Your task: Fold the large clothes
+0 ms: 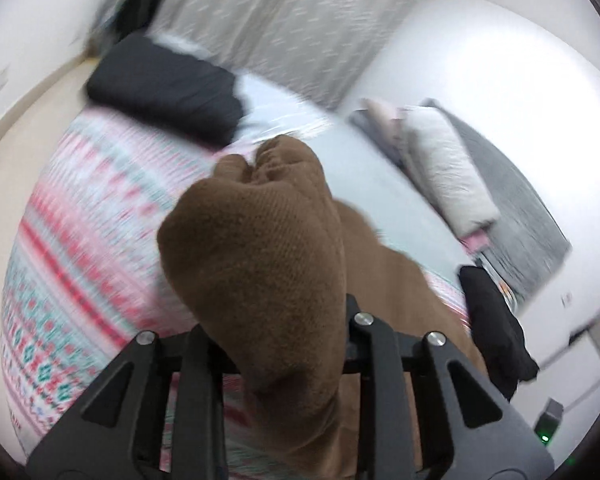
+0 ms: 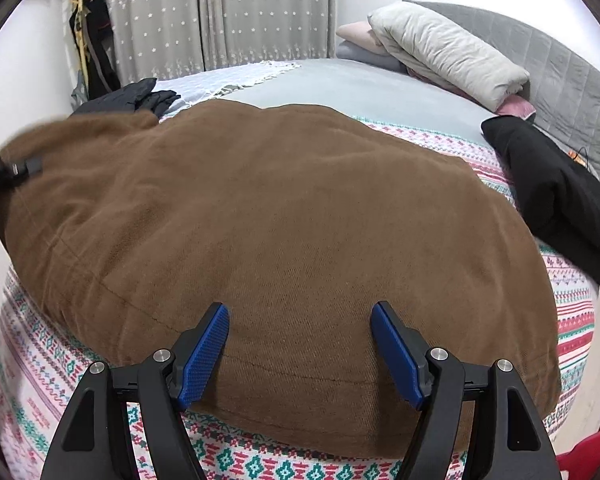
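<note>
A large brown knit garment (image 2: 280, 220) lies spread over a patterned bedspread (image 2: 572, 320). In the right wrist view my right gripper (image 2: 300, 344) is open, its blue pads (image 2: 204, 352) apart just above the garment's near edge. My left gripper (image 1: 276, 344) is shut on a bunched fold of the brown garment (image 1: 260, 248), which hides its fingertips and is lifted above the bed. The left gripper also shows in the right wrist view (image 2: 16, 168), at the garment's far left corner.
A folded black garment (image 2: 560, 196) lies at the bed's right side, another dark pile (image 1: 168, 88) at the far left. Pillows (image 2: 448, 52) and a grey headboard (image 2: 572, 80) stand at the right. Curtains (image 2: 220, 12) hang behind the bed.
</note>
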`<state>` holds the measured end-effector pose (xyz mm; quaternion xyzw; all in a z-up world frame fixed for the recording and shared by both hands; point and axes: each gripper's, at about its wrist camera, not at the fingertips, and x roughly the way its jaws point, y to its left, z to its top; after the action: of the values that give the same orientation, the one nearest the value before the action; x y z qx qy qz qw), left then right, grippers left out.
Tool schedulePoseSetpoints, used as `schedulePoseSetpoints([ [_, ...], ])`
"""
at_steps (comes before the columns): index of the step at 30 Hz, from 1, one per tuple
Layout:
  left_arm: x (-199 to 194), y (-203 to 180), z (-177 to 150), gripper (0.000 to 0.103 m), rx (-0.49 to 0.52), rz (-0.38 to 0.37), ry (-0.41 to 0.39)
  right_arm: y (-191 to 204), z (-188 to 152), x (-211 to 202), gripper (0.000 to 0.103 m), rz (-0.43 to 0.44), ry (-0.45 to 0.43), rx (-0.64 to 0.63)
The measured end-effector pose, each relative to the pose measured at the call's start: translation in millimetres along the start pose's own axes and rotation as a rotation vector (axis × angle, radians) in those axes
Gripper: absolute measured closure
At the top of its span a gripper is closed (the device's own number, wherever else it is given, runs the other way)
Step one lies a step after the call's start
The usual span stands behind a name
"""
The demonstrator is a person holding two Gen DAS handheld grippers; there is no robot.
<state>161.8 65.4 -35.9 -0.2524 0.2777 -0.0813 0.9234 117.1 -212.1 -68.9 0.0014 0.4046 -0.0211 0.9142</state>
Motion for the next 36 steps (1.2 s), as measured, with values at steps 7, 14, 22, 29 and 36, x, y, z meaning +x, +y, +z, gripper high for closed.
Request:
schedulePoseSetpoints([
  [7,-2.3,-96.3,-6.4,0.077,0.235,-0.176,-0.007,-17.9,3.2,-6.7,0.028,-0.004,-0.011,0.055],
  [14,0.3,-184.2,-55.5,0.077,0.523,-0.336,0.069,-72.1,6.0,-16.2,0.028,-0.026,-0.024,0.224],
  [22,37.2,-220.7,-136.3,0.076,0.715,-0.430,0.328,-142.9,-0.5,-32.8,0.028,-0.093,-0.050,0.405],
  [29,41.9,-219.3,-172.6,0.051,0.902,-0.490,0.430,-187.4,-15.5,-33.9,0.028,-0.083,-0.019,0.538],
  [36,-7.0,-206.5,-144.5,0.024,0.885,-0.668,0.489,-196.0,-19.6,-38.7,0.028,0.047,-0.037,0.603],
])
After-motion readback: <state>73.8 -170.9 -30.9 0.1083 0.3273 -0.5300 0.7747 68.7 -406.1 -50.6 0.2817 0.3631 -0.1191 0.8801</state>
